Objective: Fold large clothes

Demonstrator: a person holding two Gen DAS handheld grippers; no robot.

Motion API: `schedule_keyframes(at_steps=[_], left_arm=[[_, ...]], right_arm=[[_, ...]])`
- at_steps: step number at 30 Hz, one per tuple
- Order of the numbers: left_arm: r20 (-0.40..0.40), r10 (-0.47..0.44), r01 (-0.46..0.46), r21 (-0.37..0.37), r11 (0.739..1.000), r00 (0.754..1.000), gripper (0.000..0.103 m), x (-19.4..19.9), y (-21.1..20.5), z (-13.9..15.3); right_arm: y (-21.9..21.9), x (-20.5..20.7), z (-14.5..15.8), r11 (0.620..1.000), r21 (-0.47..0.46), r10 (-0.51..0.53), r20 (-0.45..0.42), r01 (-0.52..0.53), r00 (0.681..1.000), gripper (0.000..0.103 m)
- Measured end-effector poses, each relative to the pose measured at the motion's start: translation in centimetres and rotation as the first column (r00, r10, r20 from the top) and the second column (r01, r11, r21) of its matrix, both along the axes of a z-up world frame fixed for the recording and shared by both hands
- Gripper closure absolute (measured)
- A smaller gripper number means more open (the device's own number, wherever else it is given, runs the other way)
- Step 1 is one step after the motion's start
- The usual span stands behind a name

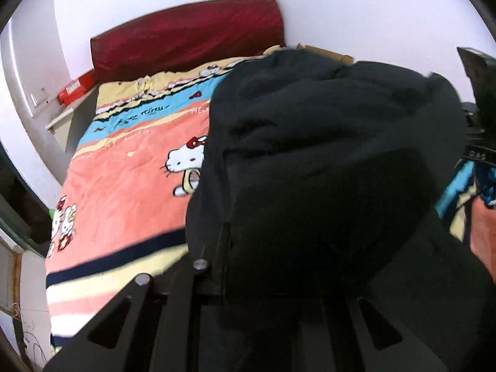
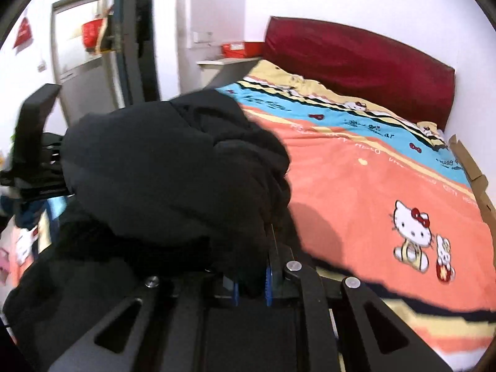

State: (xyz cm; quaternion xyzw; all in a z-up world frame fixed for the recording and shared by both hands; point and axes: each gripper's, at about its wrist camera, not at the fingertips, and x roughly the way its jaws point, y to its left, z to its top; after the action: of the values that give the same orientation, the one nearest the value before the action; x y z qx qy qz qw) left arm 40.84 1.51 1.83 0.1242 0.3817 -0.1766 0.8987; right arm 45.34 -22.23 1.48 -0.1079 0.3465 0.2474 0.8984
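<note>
One black garment point(image 1: 325, 155), bulky and bunched, hung between both grippers above the Hello Kitty bedspread point(image 1: 124, 192), covering most of each view. Right gripper point(image 2: 252, 282) was clamped on a fold of it, cloth pinched between the blue finger pads point(image 2: 268, 285). Left gripper point(image 1: 279, 279) was buried under fabric; whether its jaws pinched the cloth could not be told. Fingertips hidden on both. Dark red headboard point(image 2: 356, 65) stood behind, red box point(image 2: 237, 49) on a shelf beside it. Frames were motion-blurred.
</note>
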Motion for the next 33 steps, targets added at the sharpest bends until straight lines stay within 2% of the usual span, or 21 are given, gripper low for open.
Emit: schedule_keyframes(at_steps=[3,7,11,13,16,19,25,27,31,33], left_arm=[[0.025,-0.024,0.024,0.006,1.000,0.999,0.089,-5.7,0.1,-0.1],[0.027,-0.057,0.057,-0.008,0.998,0.998,0.086,-10.2,0.6,-1.1],[0.035,-0.050,0.049,0.029,0.998,0.998,0.084,-12.5,0.5,-3.8],[0.058,-0.033,0.030,0.043,0.999,0.998,0.080,-12.9,0.2,-5.2],[0.145,-0.007,-0.004,0.072,0.997,0.989,0.074,-13.5,-0.7,-7.1],[0.187,0.008,-0.026,0.096,0.995,0.982,0.071,-13.6,-1.1,-7.8],[0.156,0.002,-0.011,0.061,0.998,0.988,0.067,-16.2,0.7,-6.2],[0.118,0.002,-0.005,0.024,1.000,0.993,0.067,-17.1,1.6,-6.0],[0.061,0.036,-0.033,-0.047,0.998,0.997,0.067,-18.8,2.6,-5.5],[0.040,0.053,-0.049,-0.095,0.994,0.998,0.067,-19.3,2.7,-5.0]], right_arm=[[1.0,-6.7,0.1,0.999,-0.028,0.035,0.005,-0.035,0.999,0.091],[2.0,-12.8,-1.2,0.993,-0.094,0.070,-0.005,-0.070,0.998,0.091],[2.6,-15.5,-4.2,0.989,-0.131,0.060,-0.061,-0.067,0.996,0.091],[2.8,-15.6,-6.4,0.987,-0.152,0.033,-0.084,-0.046,0.996,0.090],[3.0,-15.3,-9.4,0.983,-0.183,-0.009,-0.100,-0.010,0.995,0.090],[3.4,-14.7,-10.9,0.977,-0.211,-0.049,-0.094,0.028,0.994,0.090],[3.9,-15.9,-10.9,0.966,-0.255,-0.057,-0.075,0.036,0.996,0.090],[4.3,-17.1,-10.6,0.963,-0.267,-0.053,-0.065,0.034,0.996,0.086],[4.2,-16.5,-10.2,0.966,-0.255,-0.061,-0.048,0.047,0.997,0.073],[4.0,-16.1,-10.5,0.967,-0.253,-0.055,-0.044,0.043,0.998,0.071]])
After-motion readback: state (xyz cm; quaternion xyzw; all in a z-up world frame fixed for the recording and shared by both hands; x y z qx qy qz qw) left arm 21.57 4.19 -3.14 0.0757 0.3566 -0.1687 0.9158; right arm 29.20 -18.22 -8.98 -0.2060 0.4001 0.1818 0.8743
